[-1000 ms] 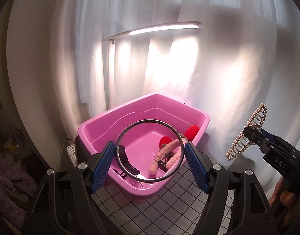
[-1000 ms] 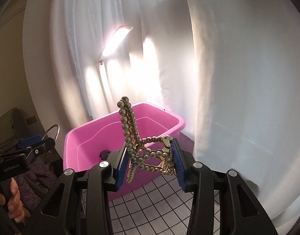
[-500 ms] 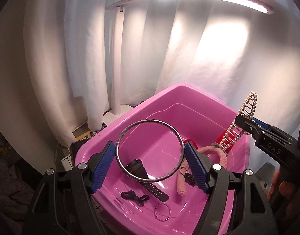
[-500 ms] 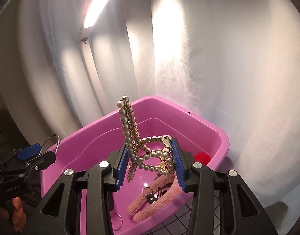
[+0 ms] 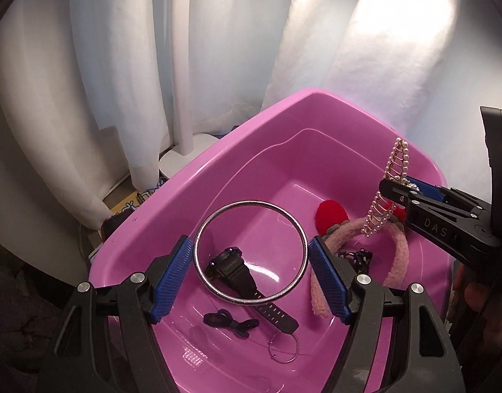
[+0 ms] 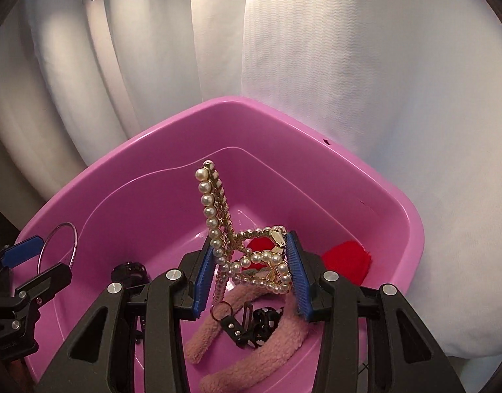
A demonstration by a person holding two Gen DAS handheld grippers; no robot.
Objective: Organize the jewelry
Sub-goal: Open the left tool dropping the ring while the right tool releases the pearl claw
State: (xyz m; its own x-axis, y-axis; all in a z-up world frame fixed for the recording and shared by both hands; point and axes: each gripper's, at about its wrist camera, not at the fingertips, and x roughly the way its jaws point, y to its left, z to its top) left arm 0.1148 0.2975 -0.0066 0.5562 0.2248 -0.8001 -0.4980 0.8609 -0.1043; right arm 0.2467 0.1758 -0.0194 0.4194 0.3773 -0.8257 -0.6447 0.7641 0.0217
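The left tool (image 5: 251, 270) had its blue pads clamped on either side of a silver bangle (image 5: 251, 252), holding the ring upright above the pink tub (image 5: 172, 203). The right tool (image 6: 249, 281) gripped a pearl hair clip (image 6: 247, 245) between its own blue pads, one pearl-lined arm of the clip standing up and tilted left, the other lying across the gap. Both tools pointed steeply down over the tub, the left near its front-left side, the right near its right side.

Down on the tub floor, under the bangle, lay a black watch (image 5: 244, 278), with a dark hair tie (image 5: 229, 322) and a thin hoop earring (image 5: 283, 348) just in front of it. To the right sat a fuzzy pink headband (image 5: 398, 262) with red pompoms (image 5: 331, 217), and a small black keyring strap (image 6: 232, 322) rested against it. White curtains (image 5: 120, 65) hung behind the tub, and the white lamp base (image 5: 185, 157) stood beside its back-left corner.
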